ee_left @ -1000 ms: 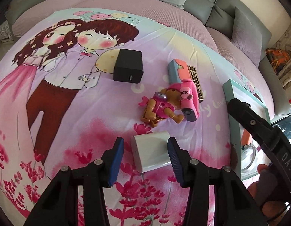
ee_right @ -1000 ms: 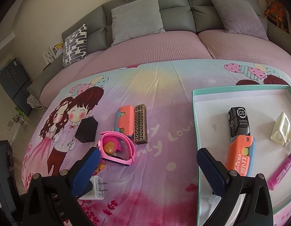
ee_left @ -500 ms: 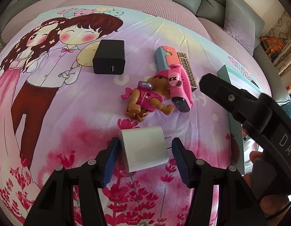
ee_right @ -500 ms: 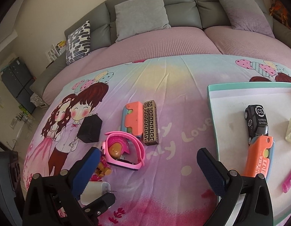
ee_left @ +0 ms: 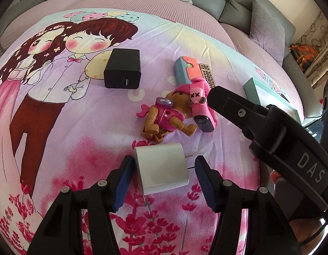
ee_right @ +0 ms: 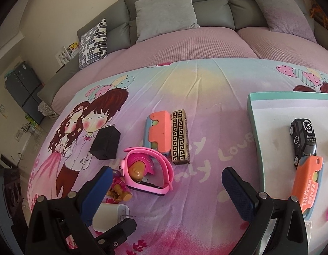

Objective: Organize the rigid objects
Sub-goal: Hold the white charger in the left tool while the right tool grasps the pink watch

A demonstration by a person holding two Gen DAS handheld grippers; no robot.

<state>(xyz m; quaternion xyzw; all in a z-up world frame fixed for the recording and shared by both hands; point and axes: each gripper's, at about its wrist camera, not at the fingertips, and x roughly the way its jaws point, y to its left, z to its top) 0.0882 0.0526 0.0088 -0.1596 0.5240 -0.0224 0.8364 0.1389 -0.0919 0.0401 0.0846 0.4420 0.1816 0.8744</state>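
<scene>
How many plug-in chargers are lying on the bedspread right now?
2: the white charger between the left gripper fingers, and the black charger farther back on the cartoon couple. None others visible.

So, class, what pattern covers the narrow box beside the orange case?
A gold-and-black Greek-key pattern, clearest in the right wrist view.

chargers: 2, one white charger (ee_left: 161,167), one black charger (ee_left: 122,71) | orange sliders: 2 (ee_right: 157,130) (ee_right: 308,186) | patterned lighter (ee_right: 180,137): 1 | pink watch (ee_right: 151,170): 1 | toy pup figure (ee_left: 166,116): 1 | toy car (ee_right: 303,137): 1 | tray (ee_right: 254,114): 1
</scene>
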